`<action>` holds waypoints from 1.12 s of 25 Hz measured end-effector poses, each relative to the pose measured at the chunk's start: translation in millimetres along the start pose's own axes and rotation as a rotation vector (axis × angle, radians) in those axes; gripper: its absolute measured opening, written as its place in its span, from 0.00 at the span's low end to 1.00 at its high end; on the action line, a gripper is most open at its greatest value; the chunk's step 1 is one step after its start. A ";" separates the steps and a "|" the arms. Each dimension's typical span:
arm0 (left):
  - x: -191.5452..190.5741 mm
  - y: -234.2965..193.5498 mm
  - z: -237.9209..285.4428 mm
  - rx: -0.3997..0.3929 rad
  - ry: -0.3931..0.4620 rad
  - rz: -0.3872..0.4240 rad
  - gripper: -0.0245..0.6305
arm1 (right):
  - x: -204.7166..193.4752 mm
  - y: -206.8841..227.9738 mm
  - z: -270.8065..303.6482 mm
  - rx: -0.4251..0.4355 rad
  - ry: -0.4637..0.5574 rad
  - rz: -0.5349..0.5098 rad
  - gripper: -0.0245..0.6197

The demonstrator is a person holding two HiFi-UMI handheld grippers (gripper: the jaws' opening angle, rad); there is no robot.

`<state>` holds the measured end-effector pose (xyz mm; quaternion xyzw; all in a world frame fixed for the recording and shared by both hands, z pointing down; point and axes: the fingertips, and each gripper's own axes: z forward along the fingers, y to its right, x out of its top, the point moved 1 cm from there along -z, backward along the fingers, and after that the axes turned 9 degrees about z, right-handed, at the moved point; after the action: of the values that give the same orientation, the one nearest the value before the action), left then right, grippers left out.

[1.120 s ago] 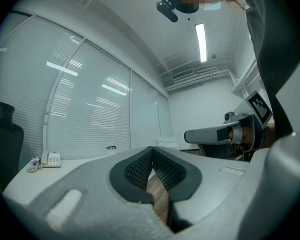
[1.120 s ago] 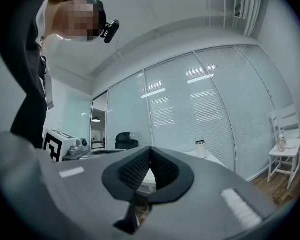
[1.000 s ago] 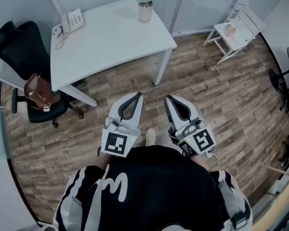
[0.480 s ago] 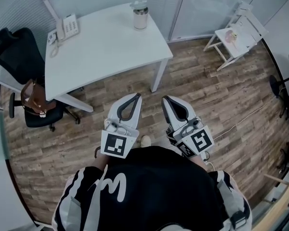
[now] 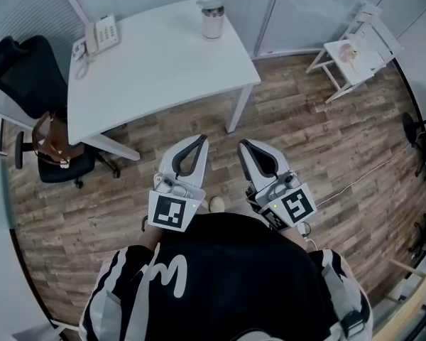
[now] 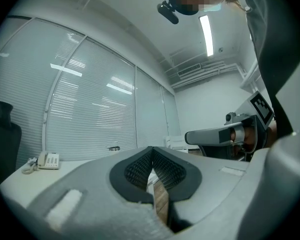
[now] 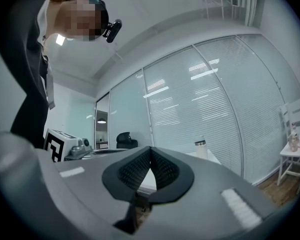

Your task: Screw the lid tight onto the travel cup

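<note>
We hold our left gripper point(image 5: 201, 140) and right gripper point(image 5: 244, 144) shut, empty, side by side.
A black office chair point(image 5: 23, 66) crowds the white rectangular table's point(image 5: 156, 73) left edge; the steel travel cup point(image 5: 213, 20), lidded, stands near its far right corner; bare wood-plank floor point(image 5: 305, 141) lies open between the table's near edge and our claws.
</note>
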<state>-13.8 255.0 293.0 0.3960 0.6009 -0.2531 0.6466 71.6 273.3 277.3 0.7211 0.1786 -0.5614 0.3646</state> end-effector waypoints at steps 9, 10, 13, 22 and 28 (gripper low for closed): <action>-0.9 -3.5 0.6 -0.004 -0.005 -0.016 0.04 | -0.1 0.6 2.0 0.015 0.016 0.061 0.04; -0.8 -3.1 0.3 -0.005 -0.006 -0.015 0.04 | 1.7 0.0 1.3 0.019 0.022 0.061 0.04; -1.0 -1.2 2.7 -0.007 -0.008 -0.001 0.04 | 4.9 2.4 0.6 0.022 0.034 0.055 0.04; -3.3 2.8 -3.9 0.024 -0.026 -0.034 0.04 | -1.4 5.4 -7.9 0.017 -0.002 0.051 0.04; -8.0 0.0 -12.2 0.050 -0.041 -0.033 0.04 | -13.5 9.0 -12.0 0.018 -0.022 0.072 0.04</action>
<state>-22.1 263.8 301.2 0.3966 0.5874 -0.2869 0.6445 81.6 278.0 294.2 0.7242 0.1437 -0.5572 0.3801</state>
